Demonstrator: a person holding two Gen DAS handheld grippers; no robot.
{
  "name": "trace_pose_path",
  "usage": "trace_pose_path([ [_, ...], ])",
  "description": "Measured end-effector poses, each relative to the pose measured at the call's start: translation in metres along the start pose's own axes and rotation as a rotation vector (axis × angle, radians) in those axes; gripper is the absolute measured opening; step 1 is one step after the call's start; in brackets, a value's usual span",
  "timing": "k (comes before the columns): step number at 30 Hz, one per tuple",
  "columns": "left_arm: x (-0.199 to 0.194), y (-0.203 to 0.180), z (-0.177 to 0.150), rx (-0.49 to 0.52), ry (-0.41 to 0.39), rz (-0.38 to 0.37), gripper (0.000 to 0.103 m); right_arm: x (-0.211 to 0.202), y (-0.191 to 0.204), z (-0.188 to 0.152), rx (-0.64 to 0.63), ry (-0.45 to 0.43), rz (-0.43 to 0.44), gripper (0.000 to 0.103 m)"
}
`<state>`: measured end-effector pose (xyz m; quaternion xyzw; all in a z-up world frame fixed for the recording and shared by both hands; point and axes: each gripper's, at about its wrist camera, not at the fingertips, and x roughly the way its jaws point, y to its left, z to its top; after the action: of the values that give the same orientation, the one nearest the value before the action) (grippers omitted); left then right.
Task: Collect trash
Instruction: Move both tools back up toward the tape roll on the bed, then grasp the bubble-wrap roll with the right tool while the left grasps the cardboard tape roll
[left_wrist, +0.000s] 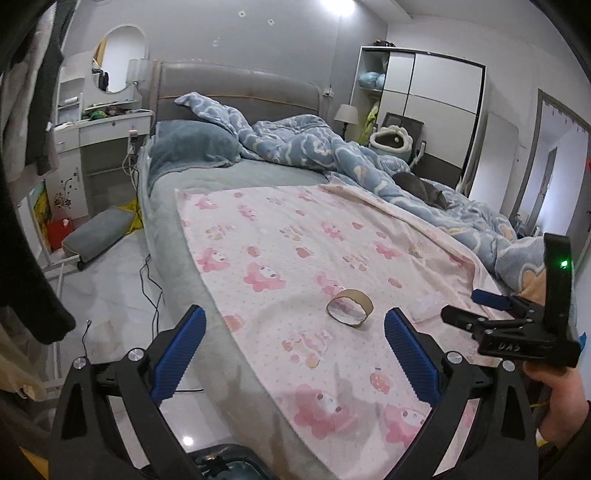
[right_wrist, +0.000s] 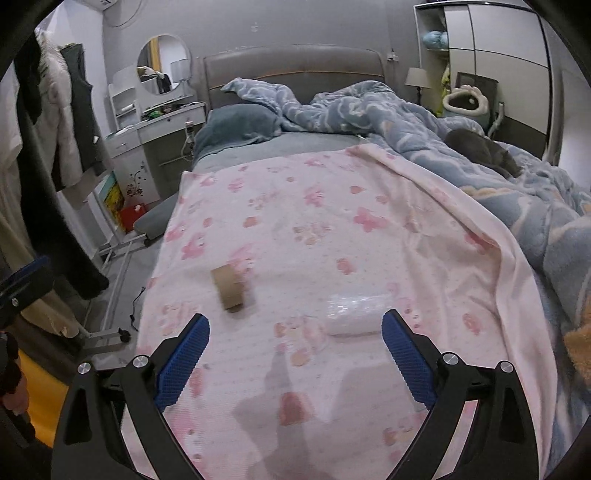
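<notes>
Cardboard ring on pink printed blanket, just beyond left gripper; fingers spread wide, nothing held. Grey headboard, blue rumpled duvet, oval mirror, white wardrobe behind. Right gripper at right edge, jaw gap unclear here.

Right wrist: right gripper wide open, empty. Ring seen side-on, left of clear crinkled plastic wrapper by right finger.
</notes>
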<state>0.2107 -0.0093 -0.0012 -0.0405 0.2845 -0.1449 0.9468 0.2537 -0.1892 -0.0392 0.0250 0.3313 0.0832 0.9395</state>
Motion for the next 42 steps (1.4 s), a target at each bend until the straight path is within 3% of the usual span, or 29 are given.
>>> trace_pose_path([
  [9, 0.050, -0.016, 0.005, 0.032, 0.052, -0.025, 0.099, 0.025, -0.031, 0.009, -0.001, 0.042, -0.027, 0.095],
  [26, 0.116, -0.030, 0.006, -0.003, 0.139, -0.089, 0.099, 0.081, -0.039, 0.005, 0.016, 0.160, -0.060, 0.095],
  [30, 0.126, -0.032, 0.005, -0.015, 0.153, -0.100, 0.098, 0.089, -0.041, 0.001, 0.007, 0.192, -0.062, 0.074],
  [33, 0.132, -0.035, 0.004, -0.026, 0.163, -0.105, 0.098, 0.091, -0.045, 0.000, 0.019, 0.199, -0.052, 0.065],
  [42, 0.148, -0.047, -0.003, -0.021, 0.199, -0.102, 0.098, 0.077, -0.054, 0.005, 0.027, 0.159, -0.030, 0.062],
])
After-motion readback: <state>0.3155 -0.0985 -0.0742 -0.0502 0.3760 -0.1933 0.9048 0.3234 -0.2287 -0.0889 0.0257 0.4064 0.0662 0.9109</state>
